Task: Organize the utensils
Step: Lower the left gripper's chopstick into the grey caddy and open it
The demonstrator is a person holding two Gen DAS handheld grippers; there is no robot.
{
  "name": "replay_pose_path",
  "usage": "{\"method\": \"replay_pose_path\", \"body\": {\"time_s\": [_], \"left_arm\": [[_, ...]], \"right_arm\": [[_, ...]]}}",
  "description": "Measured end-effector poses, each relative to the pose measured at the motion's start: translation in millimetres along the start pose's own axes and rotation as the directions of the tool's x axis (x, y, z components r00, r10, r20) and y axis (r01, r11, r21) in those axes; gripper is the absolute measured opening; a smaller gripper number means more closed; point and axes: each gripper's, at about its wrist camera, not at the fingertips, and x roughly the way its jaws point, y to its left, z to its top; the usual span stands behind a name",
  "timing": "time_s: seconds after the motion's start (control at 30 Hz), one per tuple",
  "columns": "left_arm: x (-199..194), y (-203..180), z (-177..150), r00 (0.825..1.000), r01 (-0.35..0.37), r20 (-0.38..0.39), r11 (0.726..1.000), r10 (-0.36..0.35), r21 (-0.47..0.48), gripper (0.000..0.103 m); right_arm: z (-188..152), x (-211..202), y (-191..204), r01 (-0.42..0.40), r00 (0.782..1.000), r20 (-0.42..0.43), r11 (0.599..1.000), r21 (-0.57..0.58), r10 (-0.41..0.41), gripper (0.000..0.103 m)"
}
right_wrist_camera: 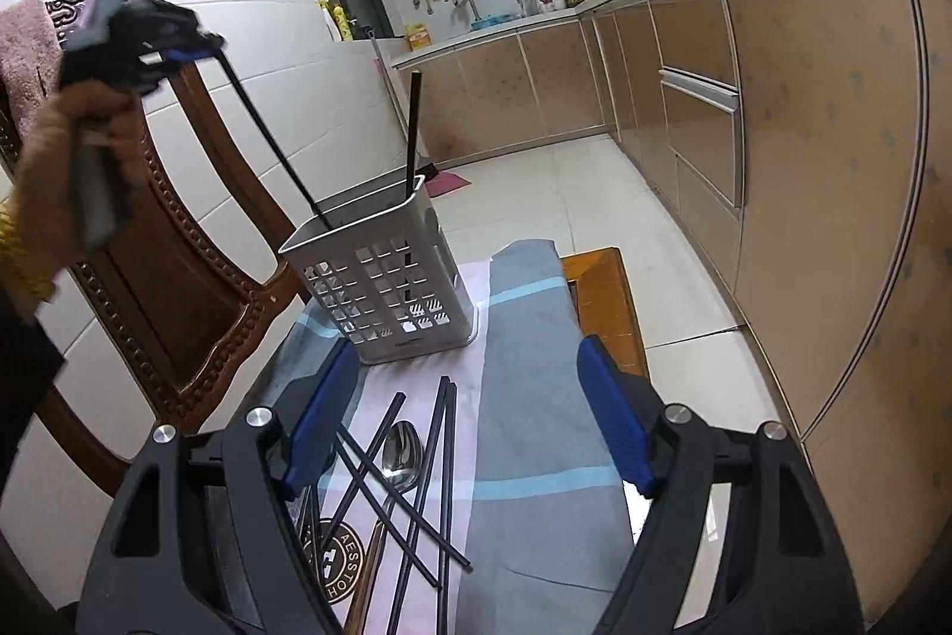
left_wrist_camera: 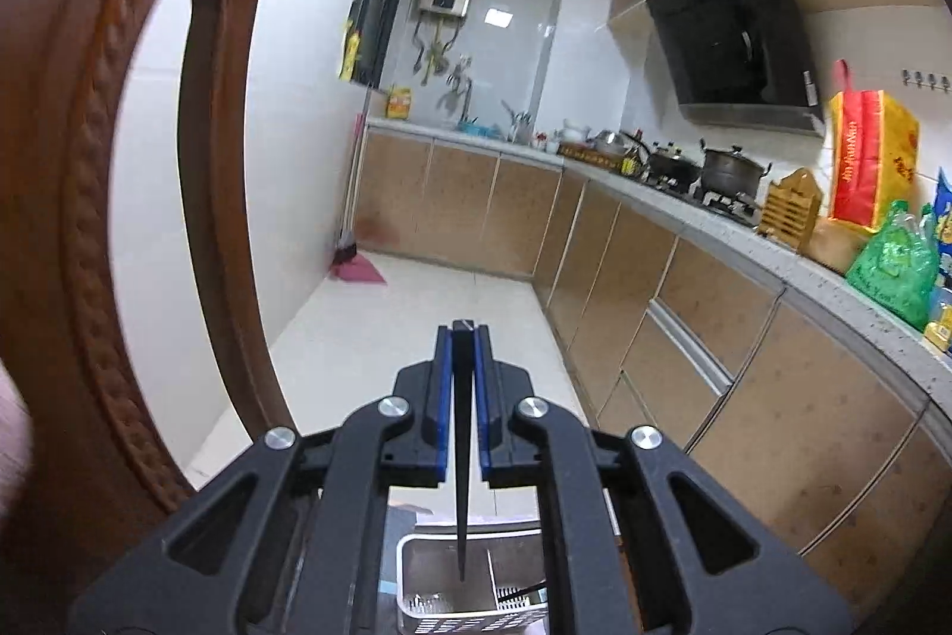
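Observation:
A white slotted utensil basket (right_wrist_camera: pixel 381 278) stands on a cloth-covered table; one black chopstick (right_wrist_camera: pixel 412 129) stands upright in it. My left gripper (left_wrist_camera: pixel 463 337) is shut on another black chopstick (left_wrist_camera: pixel 462 486), whose tip points down into the basket (left_wrist_camera: pixel 440 611). The right wrist view shows that gripper (right_wrist_camera: pixel 190 55) above left of the basket, its chopstick (right_wrist_camera: pixel 268 141) slanting into the basket's opening. My right gripper (right_wrist_camera: pixel 470 397) is open and empty, low over several loose black chopsticks (right_wrist_camera: pixel 416 480) and a metal spoon (right_wrist_camera: pixel 402 453) lying on the cloth.
A carved wooden chair (right_wrist_camera: pixel 172 278) stands left of the table. The striped cloth (right_wrist_camera: pixel 535 397) covers the table, whose wooden corner (right_wrist_camera: pixel 601 290) shows at the right. Kitchen cabinets (right_wrist_camera: pixel 803 159) run along the right; tiled floor (right_wrist_camera: pixel 535 194) lies beyond.

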Motion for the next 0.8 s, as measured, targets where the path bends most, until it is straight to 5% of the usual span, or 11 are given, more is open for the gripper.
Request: {"method": "replay_pose_path", "body": {"time_s": [0.23,0.4,0.47,0.53,0.63,0.8], "left_arm": [[48.4,11.5,-52.0,0.995,-0.007,-0.102,1.000,0.006,-0.018,0.007],[48.3,19.0,-69.2,0.991,0.002,-0.135,1.000,-0.004,-0.017,0.011],[41.4,19.5,-69.1,0.991,0.010,-0.137,1.000,-0.011,-0.004,0.023],[24.1,21.4,-69.4,0.992,0.025,-0.121,1.000,-0.025,0.003,0.049],[-15.0,24.4,-75.2,0.993,0.071,-0.099,0.997,-0.070,0.003,0.073],[-96.2,25.4,-115.4,0.989,0.130,-0.083,0.988,-0.123,0.084,0.088]], "right_arm": [[0.2,5.5,-2.1,-0.002,1.000,-0.016,1.000,-0.001,0.002,0.074],[-0.8,8.5,0.9,-0.011,1.000,-0.027,1.000,-0.008,0.011,0.074],[-1.2,9.2,2.4,-0.015,1.000,-0.028,1.000,-0.011,0.014,0.074],[-1.7,9.7,3.8,-0.016,0.999,-0.028,1.000,-0.016,0.016,0.075],[-2.6,9.7,5.8,-0.025,0.999,-0.031,1.000,-0.017,0.024,0.074],[-5.1,5.8,10.8,-0.034,0.999,-0.033,0.998,-0.044,0.033,0.075]]}}
